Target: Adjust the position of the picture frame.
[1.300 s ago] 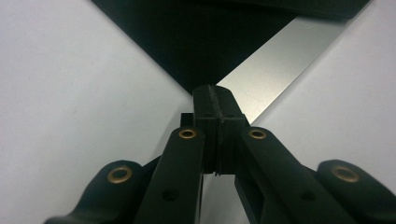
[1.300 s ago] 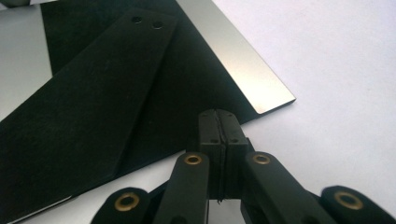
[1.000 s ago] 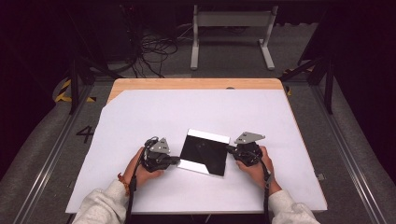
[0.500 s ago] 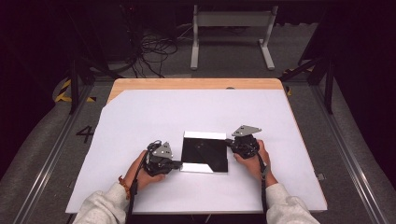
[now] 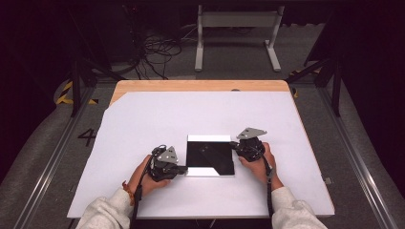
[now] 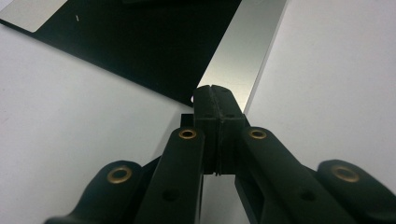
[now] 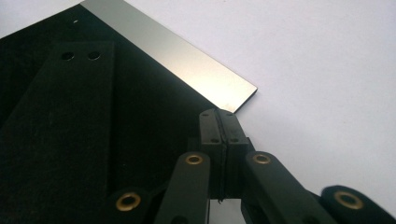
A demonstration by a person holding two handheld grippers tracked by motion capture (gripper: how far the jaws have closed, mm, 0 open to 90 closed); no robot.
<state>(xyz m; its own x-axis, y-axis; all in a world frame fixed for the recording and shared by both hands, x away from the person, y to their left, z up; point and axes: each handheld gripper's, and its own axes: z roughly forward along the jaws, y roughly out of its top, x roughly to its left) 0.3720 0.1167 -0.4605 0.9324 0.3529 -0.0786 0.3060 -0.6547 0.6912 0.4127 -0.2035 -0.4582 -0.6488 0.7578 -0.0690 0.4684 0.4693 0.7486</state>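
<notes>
A flat black square plate (image 5: 210, 155) with silver bands along its far and near edges lies square on the white table sheet (image 5: 191, 114). My left gripper (image 5: 184, 169) is shut, and its tips rest against the plate's near left corner. From the left gripper view, the closed jaws (image 6: 215, 91) sit over the silver band (image 6: 243, 56) with nothing between them. My right gripper (image 5: 234, 144) is also shut, at the plate's far right corner. Its closed jaws (image 7: 219, 114) touch the black surface (image 7: 70, 116) just below the silver band (image 7: 177, 65).
The white sheet covers a wooden tabletop whose bare strip (image 5: 200, 86) shows at the far edge. Beyond the table, a grey metal stand (image 5: 236, 19) and loose cables (image 5: 157, 52) sit on the dark floor. Rails run along both sides of the table.
The plate has turned counter-clockwise from a tilted lie to square with the table. The right gripper moved slightly away from me and the left slightly toward me, each staying at its corner.
</notes>
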